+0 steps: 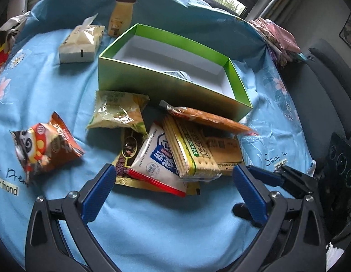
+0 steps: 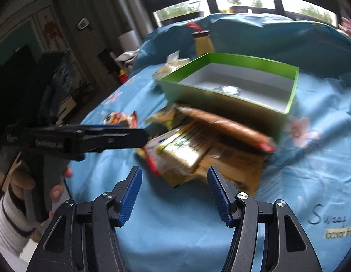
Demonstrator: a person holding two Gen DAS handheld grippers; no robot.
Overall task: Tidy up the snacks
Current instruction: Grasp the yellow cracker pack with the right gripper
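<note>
Spread left gripper (image 1: 173, 176) before cracker pack (image 1: 193, 149); holding hand (image 2: 28, 181) only in right view.

We take the green box (image 1: 175, 90) as our landmark: it lies open, its pale floor bare but for one small silvery packet (image 1: 175, 74) by the near wall. Against that near wall we find a heap of snacks, where a long orange-brown packet (image 1: 209, 119) leans at the box's foot, a clear-wrapped cracker pack (image 1: 191, 149) lies tilted over a white and blue pouch (image 1: 157, 158), and a tan packet (image 1: 225, 150) sits beside them. Left of the heap we see a crumpled yellow-green bag (image 1: 118, 113), and farther left of the box an orange panda-print bag (image 1: 43, 147) lying alone.
</note>
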